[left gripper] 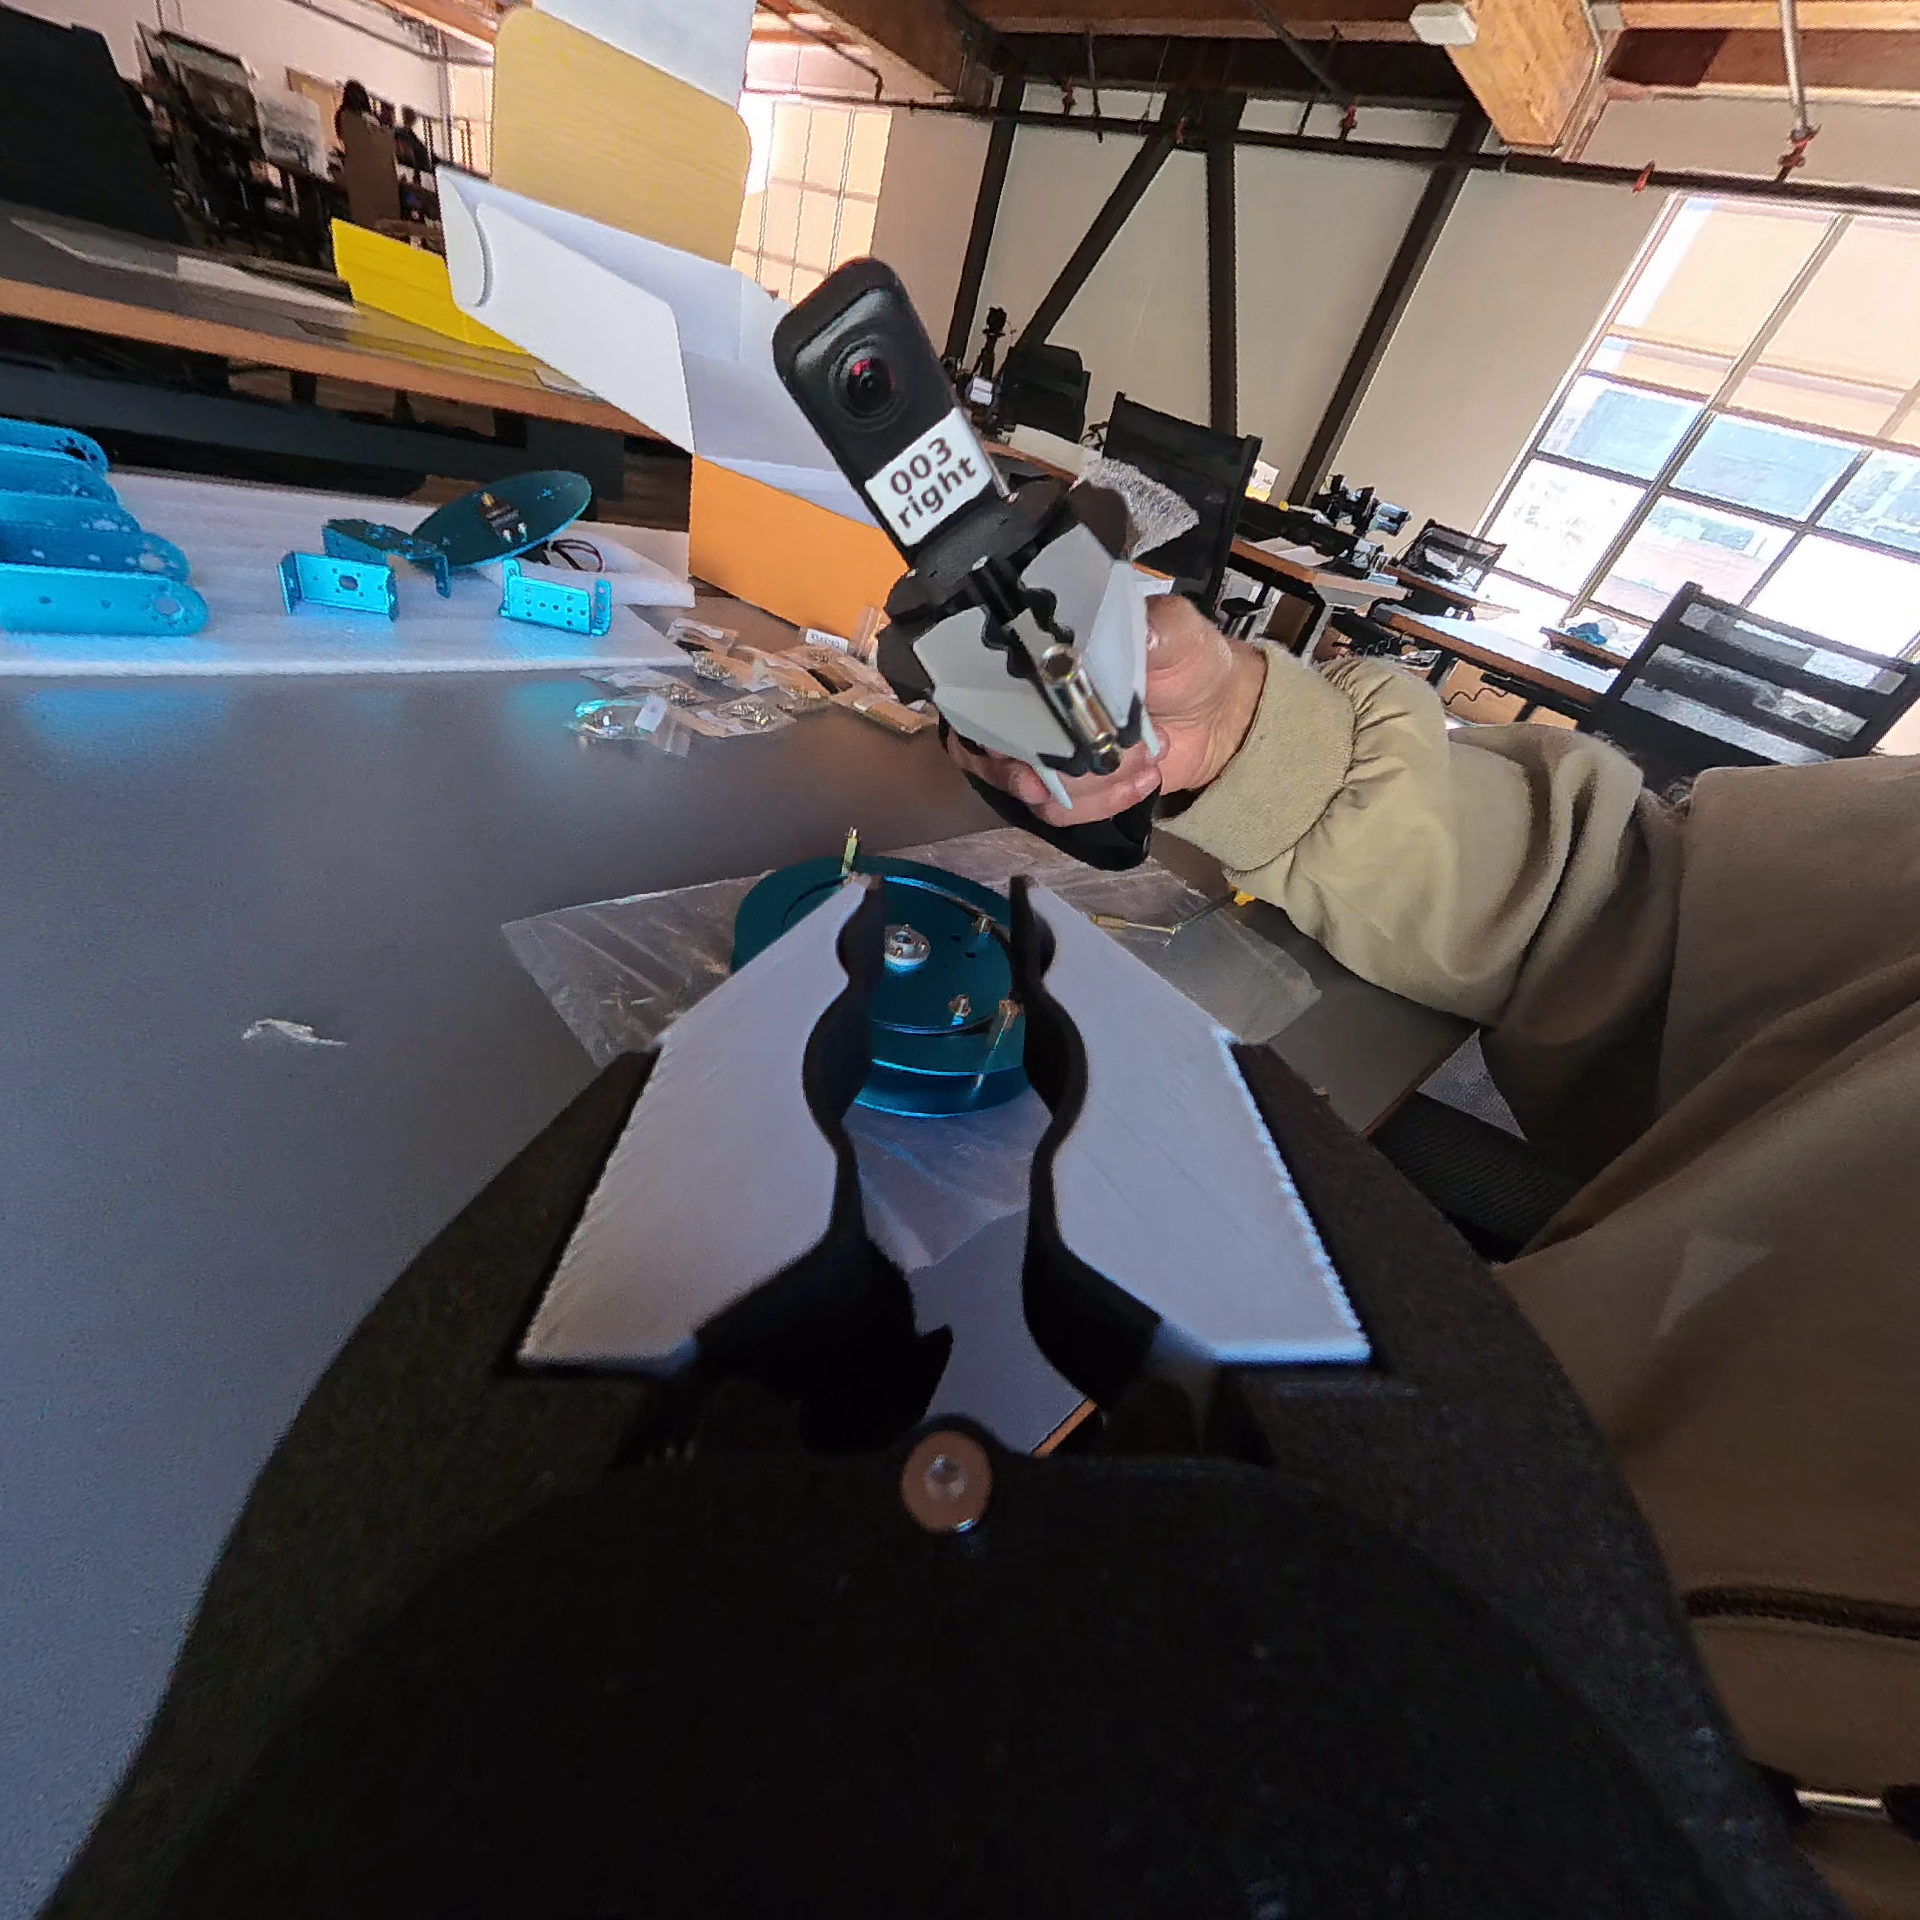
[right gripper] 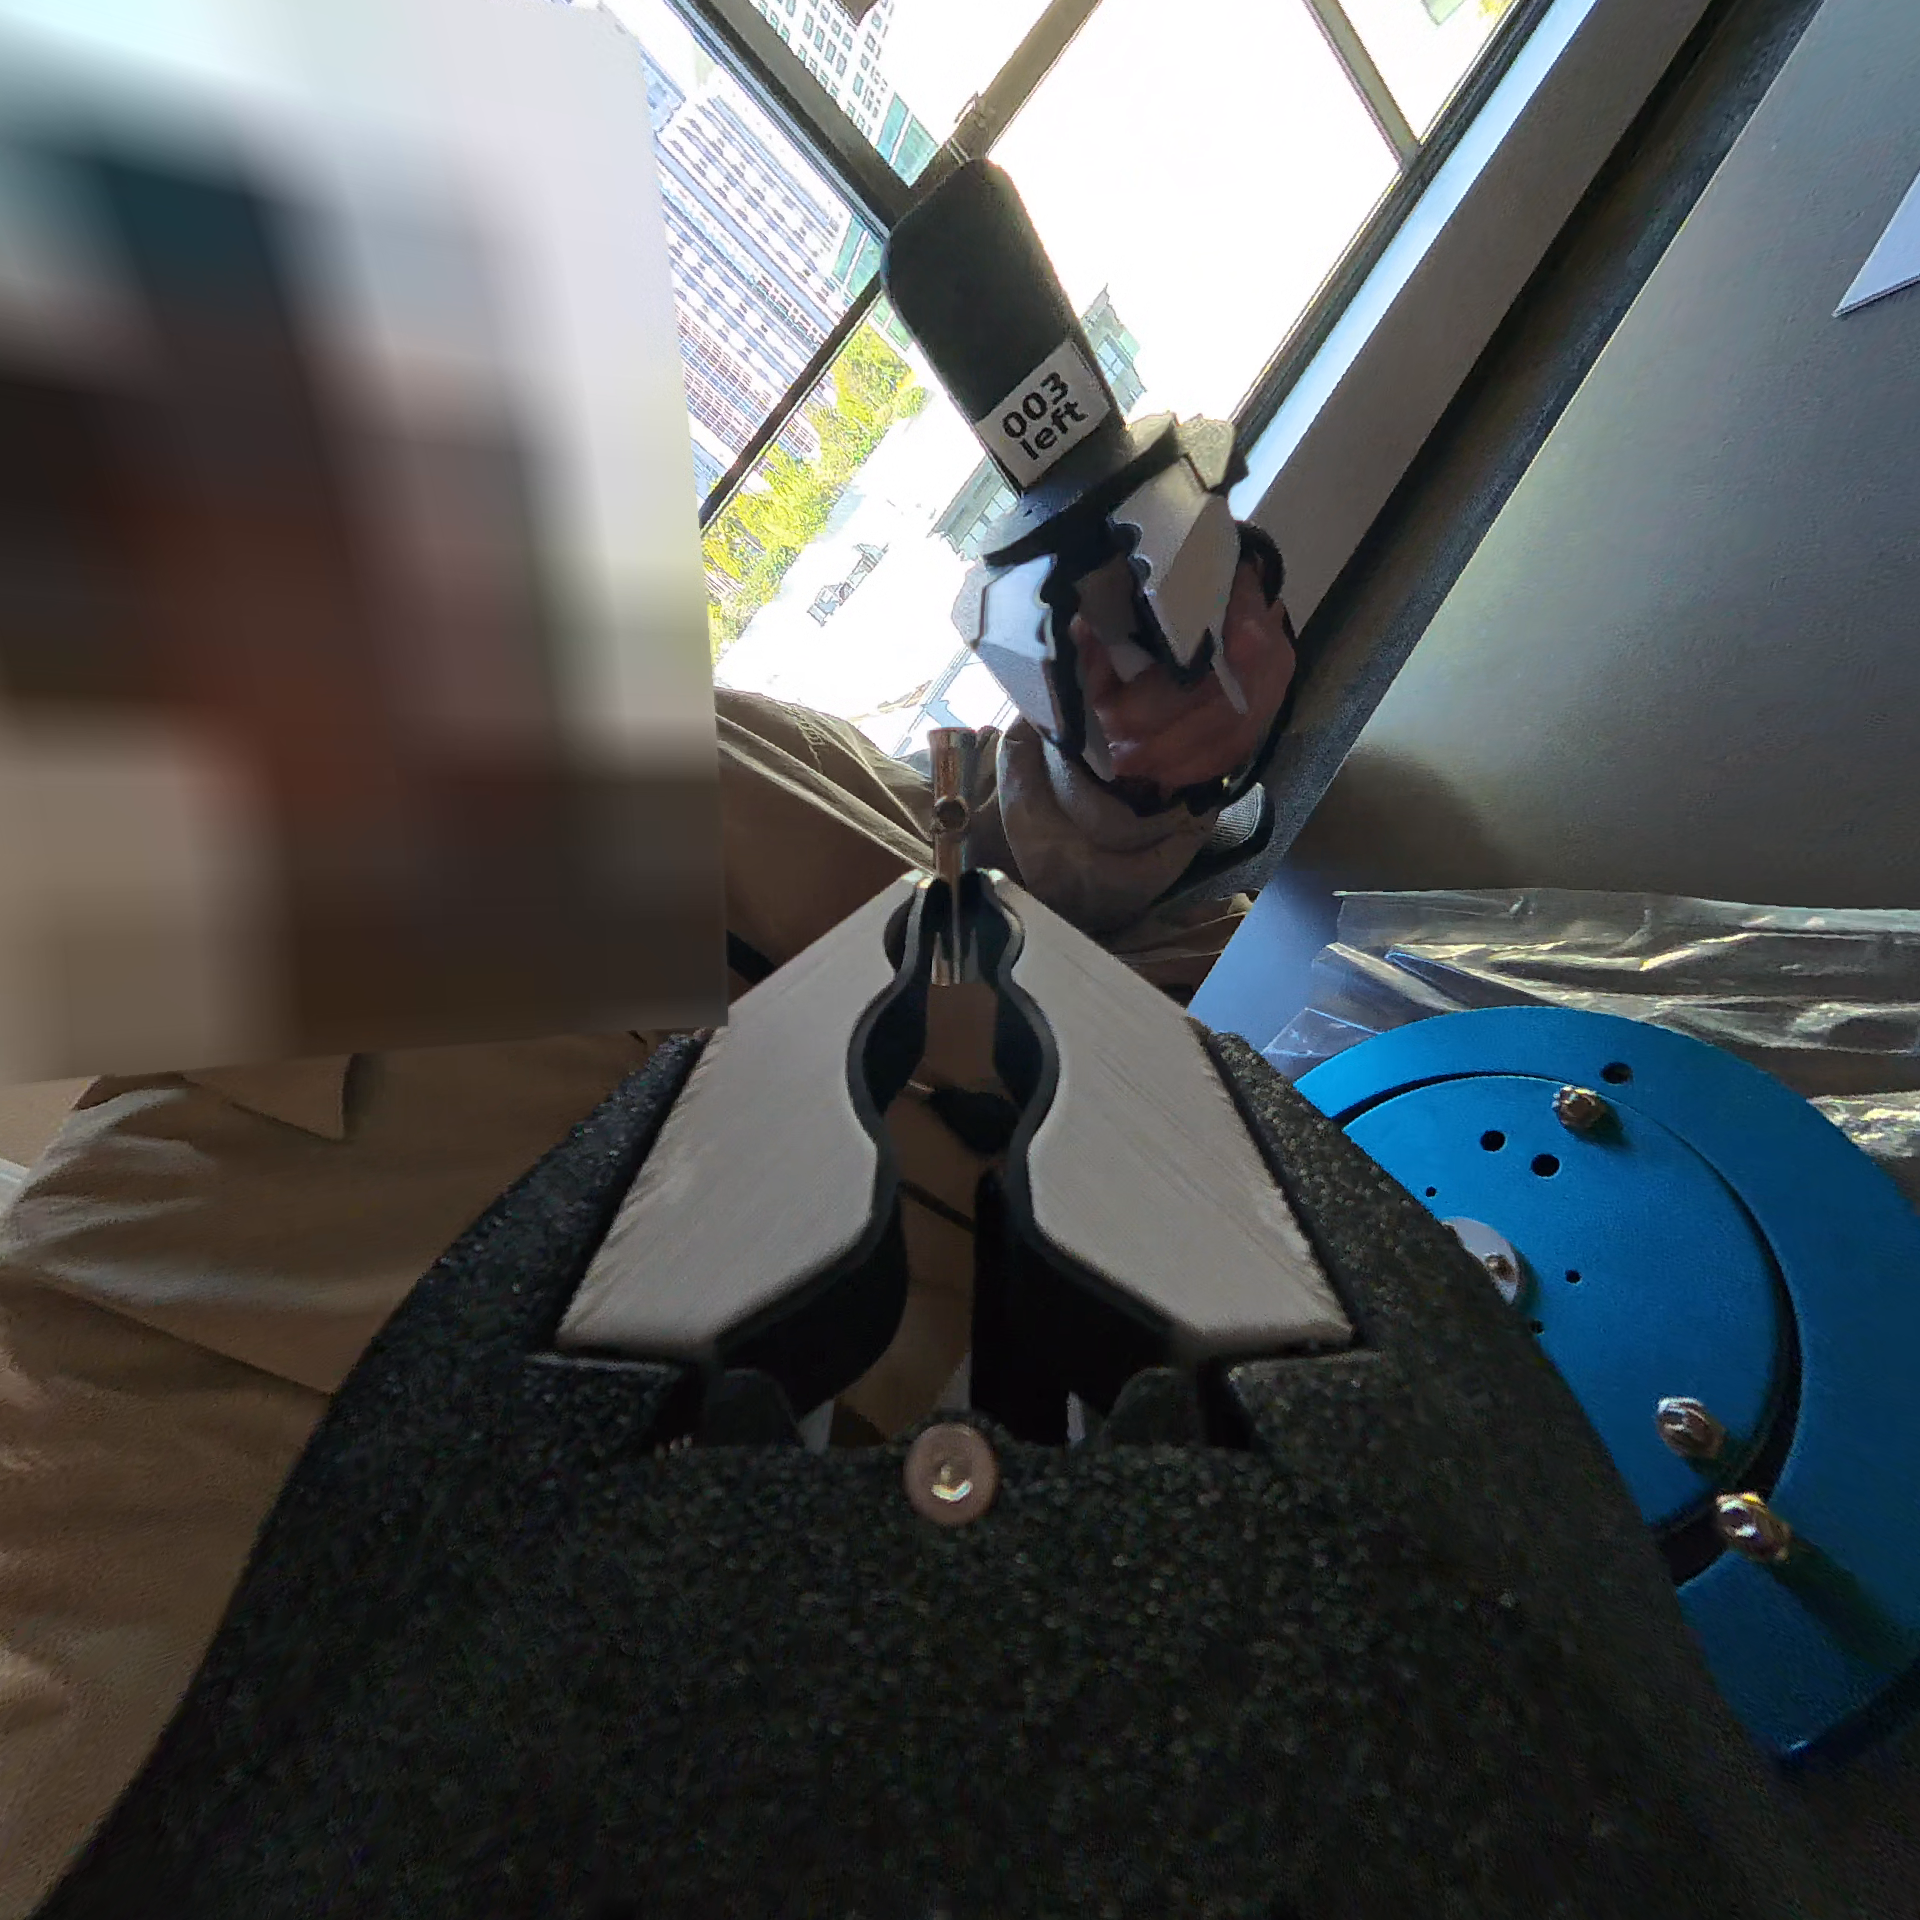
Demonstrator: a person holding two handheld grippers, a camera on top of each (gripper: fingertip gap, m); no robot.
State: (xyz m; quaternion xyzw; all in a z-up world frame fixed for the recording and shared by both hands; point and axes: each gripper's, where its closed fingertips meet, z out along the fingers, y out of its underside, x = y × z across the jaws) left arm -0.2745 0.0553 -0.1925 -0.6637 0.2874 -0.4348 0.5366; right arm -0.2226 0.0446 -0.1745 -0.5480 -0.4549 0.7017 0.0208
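Note:
My left gripper (left gripper: 940, 902) is open and empty. It hovers just over a blue round metal base (left gripper: 920, 1049) with brass standoffs, which lies on a clear plastic bag (left gripper: 623, 966). My right gripper (right gripper: 951, 891) is shut on a small silver socket wrench (right gripper: 948, 790) that sticks out past the fingertips. In the left wrist view the right gripper (left gripper: 1091, 743) is raised above and behind the base, with the wrench (left gripper: 1081, 691) in it. In the right wrist view the blue base (right gripper: 1683, 1309) lies low at the right, and the left gripper (right gripper: 1138, 665) shows open beyond it.
Blue metal brackets (left gripper: 343, 587) lie on a white foam sheet (left gripper: 312, 644) at the far left. Small bags of screws (left gripper: 727, 691) lie behind. An open white and yellow cardboard box (left gripper: 748, 520) stands farther back. A loose brass standoff (left gripper: 1138, 927) lies by the person's tan sleeve (left gripper: 1403, 831).

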